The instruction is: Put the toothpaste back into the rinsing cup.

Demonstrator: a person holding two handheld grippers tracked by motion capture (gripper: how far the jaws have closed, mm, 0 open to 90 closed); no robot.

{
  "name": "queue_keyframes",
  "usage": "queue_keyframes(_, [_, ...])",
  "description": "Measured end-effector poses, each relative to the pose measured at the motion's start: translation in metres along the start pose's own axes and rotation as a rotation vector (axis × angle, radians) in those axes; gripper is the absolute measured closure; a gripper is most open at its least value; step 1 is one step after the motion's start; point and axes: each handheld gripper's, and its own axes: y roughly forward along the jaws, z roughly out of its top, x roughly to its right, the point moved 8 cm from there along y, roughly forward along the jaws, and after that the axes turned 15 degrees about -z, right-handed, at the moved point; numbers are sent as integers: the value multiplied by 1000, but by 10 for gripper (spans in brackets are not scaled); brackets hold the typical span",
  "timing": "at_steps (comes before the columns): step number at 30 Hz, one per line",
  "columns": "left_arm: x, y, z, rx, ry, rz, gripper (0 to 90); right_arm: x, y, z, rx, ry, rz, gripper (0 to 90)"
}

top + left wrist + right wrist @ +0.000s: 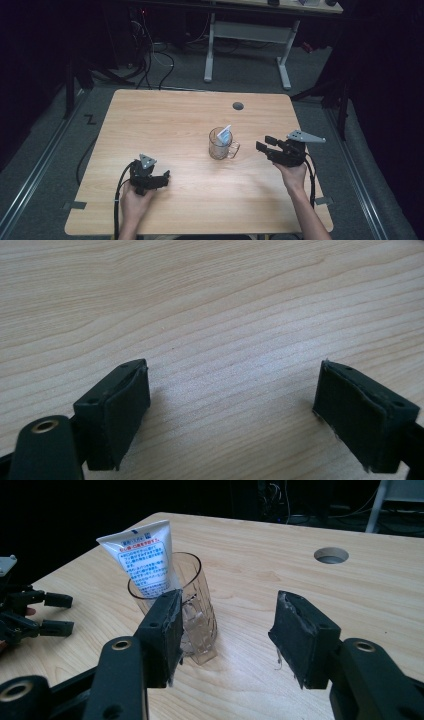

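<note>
Right tool (227, 632) beside cup (192, 610), apart.

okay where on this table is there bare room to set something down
Most of the table is bare: the far half behind the glass mug, short of the cable hole, and the near strip between both grippers. Tightest is between mug and right gripper.

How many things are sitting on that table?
2: a clear mug near the middle, and a white tube standing tilted inside it. Both grippers are held just off it.
</note>
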Motion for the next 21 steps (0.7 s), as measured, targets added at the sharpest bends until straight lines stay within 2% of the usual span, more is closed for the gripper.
queue_keyframes(14, [0, 0, 0, 0, 0, 0, 148, 5, 2, -16, -16, 17, -15, 460])
queue_keyframes(21, [0, 0, 0, 0, 0, 0, 148, 9, 5, -24, -25, 42, -20, 462])
